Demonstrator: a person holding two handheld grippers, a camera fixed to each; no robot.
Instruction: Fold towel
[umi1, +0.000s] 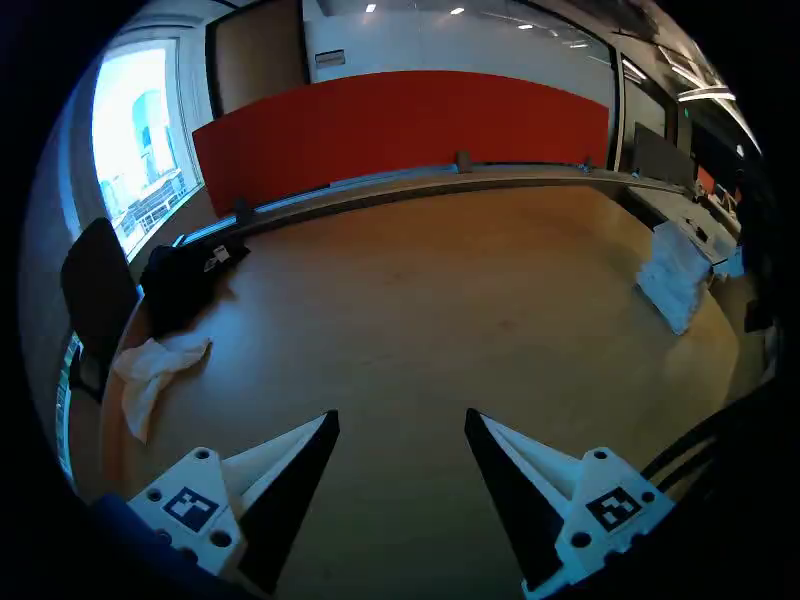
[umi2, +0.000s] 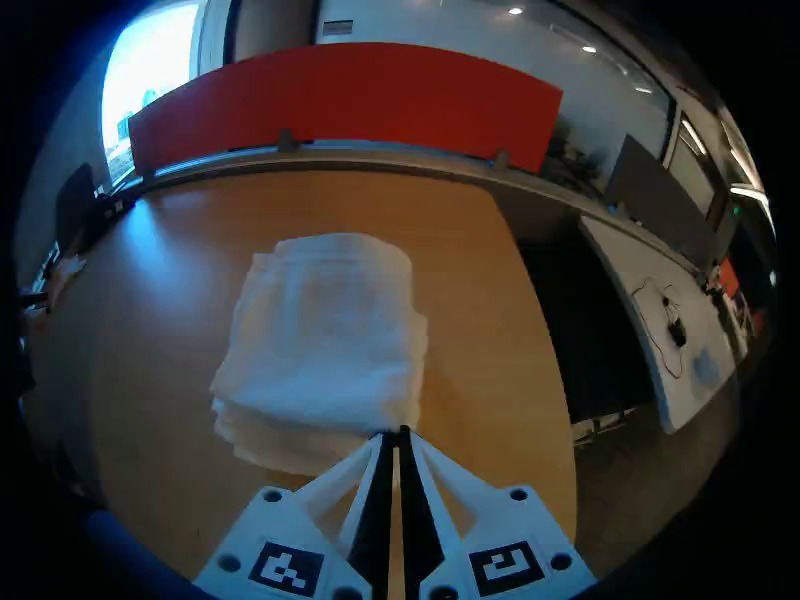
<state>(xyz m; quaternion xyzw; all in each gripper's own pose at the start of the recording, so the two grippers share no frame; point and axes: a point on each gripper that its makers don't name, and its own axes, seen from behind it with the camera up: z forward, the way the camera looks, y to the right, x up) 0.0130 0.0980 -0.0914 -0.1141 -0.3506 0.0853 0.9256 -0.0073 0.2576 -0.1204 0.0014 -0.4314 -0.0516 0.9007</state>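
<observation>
Right hand-held gripper (umi2: 398, 436) closed at towel (umi2: 320, 330) edge (left hand-held gripper (umi1: 400, 420) spread)

The towel (umi2: 325, 345) is white terry cloth, folded into a thick, roughly rectangular stack, with several layers showing along its near edge. It is lying flat on the wooden tabletop (umi2: 140, 300), its top face smooth and its corners rounded. In the left gripper view it is sitting far off at the right, near the tabletop's edge.
</observation>
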